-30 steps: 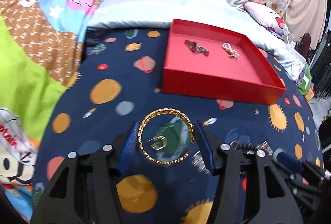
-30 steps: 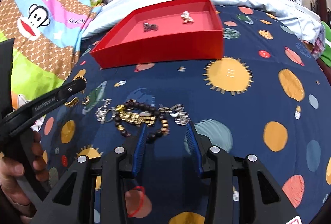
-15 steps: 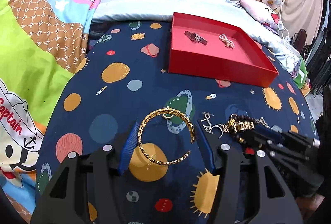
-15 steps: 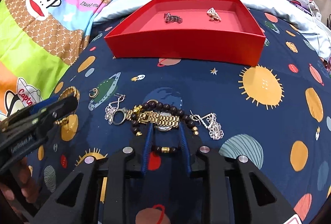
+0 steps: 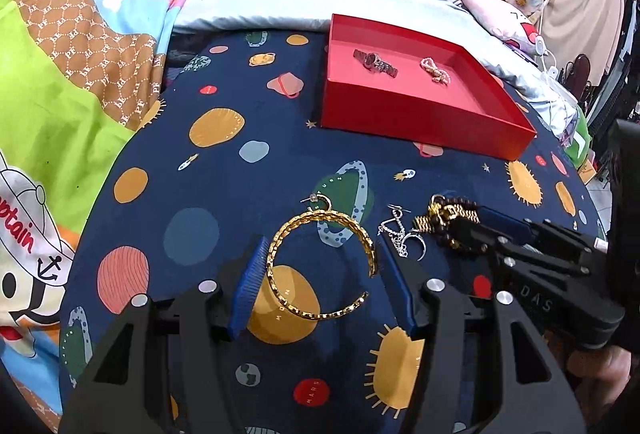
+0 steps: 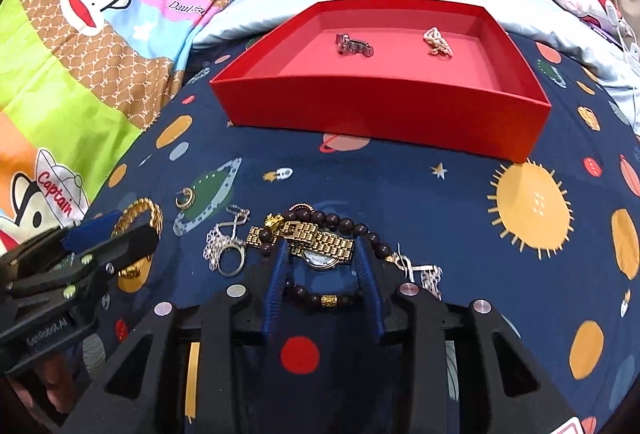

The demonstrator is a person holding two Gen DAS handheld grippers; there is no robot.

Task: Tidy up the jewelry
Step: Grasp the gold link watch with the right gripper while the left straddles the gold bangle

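Left gripper [image 5: 320, 266] clamps gold bangle [image 5: 320, 266] across its width: stiff, light. Right gripper [image 6: 322, 274] opening around gold watch [image 6: 316, 242]; slippery, floppy links, grasp at case.

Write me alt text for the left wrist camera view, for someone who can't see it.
The left gripper holds a gold bangle between its blue pads, above a navy space-print blanket. Beyond it a red tray holds a watch and a pale bracelet; at right, the right gripper reaches into a jewelry pile.
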